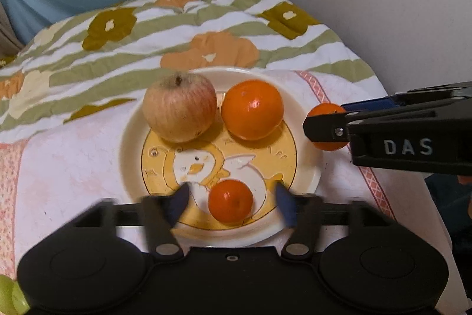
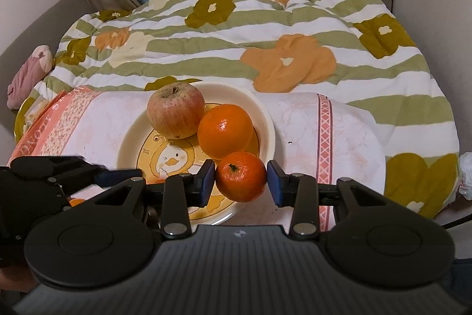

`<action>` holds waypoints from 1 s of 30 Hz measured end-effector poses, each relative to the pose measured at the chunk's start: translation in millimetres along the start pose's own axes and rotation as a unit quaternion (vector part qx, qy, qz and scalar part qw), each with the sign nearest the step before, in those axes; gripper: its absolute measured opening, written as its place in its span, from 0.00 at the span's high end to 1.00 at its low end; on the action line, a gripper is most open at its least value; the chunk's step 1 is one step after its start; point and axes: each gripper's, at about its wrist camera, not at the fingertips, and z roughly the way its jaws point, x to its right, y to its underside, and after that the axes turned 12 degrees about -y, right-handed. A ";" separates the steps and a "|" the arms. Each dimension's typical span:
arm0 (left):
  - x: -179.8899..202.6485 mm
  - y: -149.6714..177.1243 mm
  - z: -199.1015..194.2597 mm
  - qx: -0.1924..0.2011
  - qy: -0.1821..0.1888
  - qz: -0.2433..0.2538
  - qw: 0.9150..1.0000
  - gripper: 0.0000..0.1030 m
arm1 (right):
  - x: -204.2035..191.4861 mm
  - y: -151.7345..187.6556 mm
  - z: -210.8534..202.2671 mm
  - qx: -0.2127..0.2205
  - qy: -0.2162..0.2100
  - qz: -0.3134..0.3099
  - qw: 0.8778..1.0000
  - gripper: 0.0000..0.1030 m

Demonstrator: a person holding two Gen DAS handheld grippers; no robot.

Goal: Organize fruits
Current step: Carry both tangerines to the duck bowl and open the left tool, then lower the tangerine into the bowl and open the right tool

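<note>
My left tool (image 1: 233, 204) is released, blue pads clear of the small orange mandarin (image 1: 230, 200) sitting on the cream round plate with a duck print (image 1: 129, 138). My right tool (image 2: 240, 182) is grasping another small orange mandarin (image 2: 241, 176) over the plate's edge. A pale red apple (image 1: 180, 107) and a larger orange (image 1: 251, 113) sit at the plate's far side. The plate is on a pink-white towel (image 2: 298, 120) on the bed.

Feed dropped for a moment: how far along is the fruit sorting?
Done: the pinkish-yellow apple, the large orange and a small tangerine sit on the cream duck-print plate; the left gripper stands open around that tangerine, fingers clear of it. In hand: the right gripper holds a second small tangerine at the plate's edge. Left: setting it down.
</note>
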 end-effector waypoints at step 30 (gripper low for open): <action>-50.3 27.8 -40.1 0.008 -0.029 -0.072 0.997 0.19 | -28.2 6.1 51.0 -0.032 -0.030 -0.017 0.999 0.37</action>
